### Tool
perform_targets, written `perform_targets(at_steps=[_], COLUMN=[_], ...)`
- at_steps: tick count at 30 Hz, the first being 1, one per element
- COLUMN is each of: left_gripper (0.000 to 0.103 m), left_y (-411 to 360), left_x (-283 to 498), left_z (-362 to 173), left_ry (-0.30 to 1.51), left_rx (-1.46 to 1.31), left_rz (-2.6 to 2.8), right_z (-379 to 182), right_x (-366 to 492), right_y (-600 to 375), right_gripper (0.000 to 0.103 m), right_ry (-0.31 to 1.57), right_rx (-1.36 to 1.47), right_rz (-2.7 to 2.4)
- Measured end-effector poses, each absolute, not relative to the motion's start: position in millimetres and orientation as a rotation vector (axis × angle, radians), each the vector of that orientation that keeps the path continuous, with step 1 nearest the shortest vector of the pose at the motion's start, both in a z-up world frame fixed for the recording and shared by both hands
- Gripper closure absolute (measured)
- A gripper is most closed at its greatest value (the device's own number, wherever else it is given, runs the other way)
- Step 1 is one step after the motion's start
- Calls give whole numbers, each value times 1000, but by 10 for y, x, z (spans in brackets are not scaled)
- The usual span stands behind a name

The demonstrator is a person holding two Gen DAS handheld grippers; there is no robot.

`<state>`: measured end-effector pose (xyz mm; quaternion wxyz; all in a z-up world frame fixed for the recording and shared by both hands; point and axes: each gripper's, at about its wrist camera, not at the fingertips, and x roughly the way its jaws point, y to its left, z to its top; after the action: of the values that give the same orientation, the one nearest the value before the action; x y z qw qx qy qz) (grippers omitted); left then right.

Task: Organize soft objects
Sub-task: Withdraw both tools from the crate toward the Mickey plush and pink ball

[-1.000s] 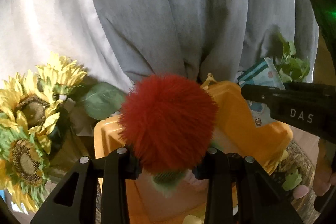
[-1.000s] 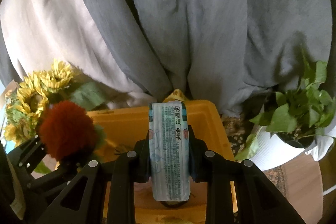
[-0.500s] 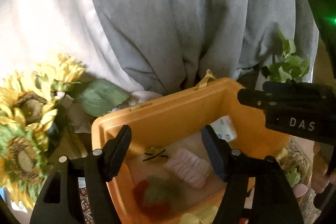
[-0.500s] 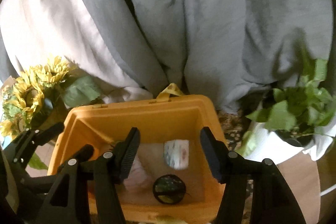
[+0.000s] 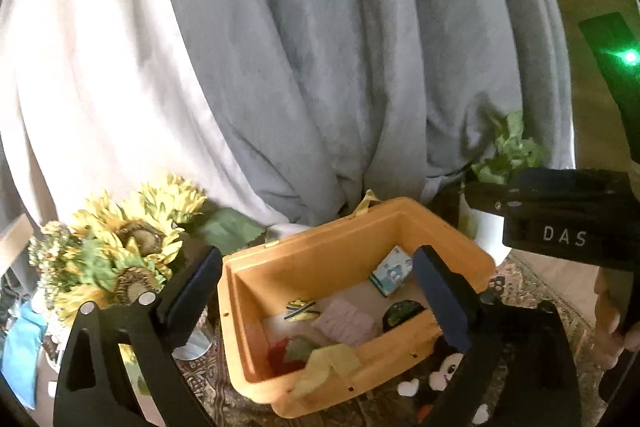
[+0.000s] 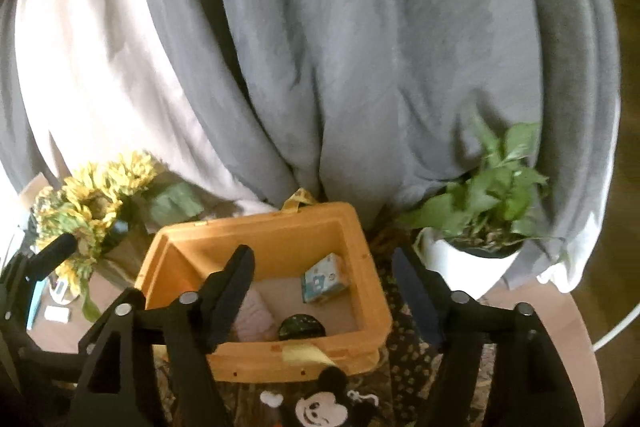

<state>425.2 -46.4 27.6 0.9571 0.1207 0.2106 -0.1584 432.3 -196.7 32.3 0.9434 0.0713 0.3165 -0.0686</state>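
Note:
An orange plastic bin [image 5: 320, 247] [image 6: 256, 227] stands on a patterned cloth. In it lie a tissue pack [image 5: 391, 270] [image 6: 323, 279], a pink knitted piece [image 5: 346, 321] [image 6: 252, 313], a red and green fluffy toy [image 5: 286, 351], a yellow striped toy [image 5: 300, 308] and a dark round object [image 5: 402, 311] [image 6: 301, 325]. A Mickey Mouse plush [image 5: 440, 371] [image 6: 320, 401] lies in front of the bin. My left gripper [image 5: 316, 297] is open and empty above the bin. My right gripper [image 6: 324, 291] is open and empty above the bin.
Sunflowers [image 5: 120, 247] [image 6: 92, 203] stand left of the bin. A potted green plant [image 6: 480, 211] [image 5: 504, 155] in a white pot stands to the right. Grey and white draped fabric [image 6: 320, 47] hangs behind. A yellow strap [image 5: 324, 367] lies over the bin's front rim.
My left gripper opened and dropped the red fluffy toy into the bin. My right gripper opened and dropped the tissue pack into the bin. Both grippers have pulled up and back.

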Motion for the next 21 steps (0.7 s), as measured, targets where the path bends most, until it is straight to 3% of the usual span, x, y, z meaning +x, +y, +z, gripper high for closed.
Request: perform_targets(at_steps=[11, 21], left_gripper=[3, 3], left_y=[-639, -755], left_x=[3700, 3302], left_z=[356, 152], left_ry=[397, 416], left_rx=[252, 255], left_rz=[-369, -408], right_z=[510, 347], right_x=[3610, 3107], right_y=[-2116, -2250], right_gripper=[28, 27], right_ry=[563, 555], right_rx=[171, 228], right_rz=[-208, -292])
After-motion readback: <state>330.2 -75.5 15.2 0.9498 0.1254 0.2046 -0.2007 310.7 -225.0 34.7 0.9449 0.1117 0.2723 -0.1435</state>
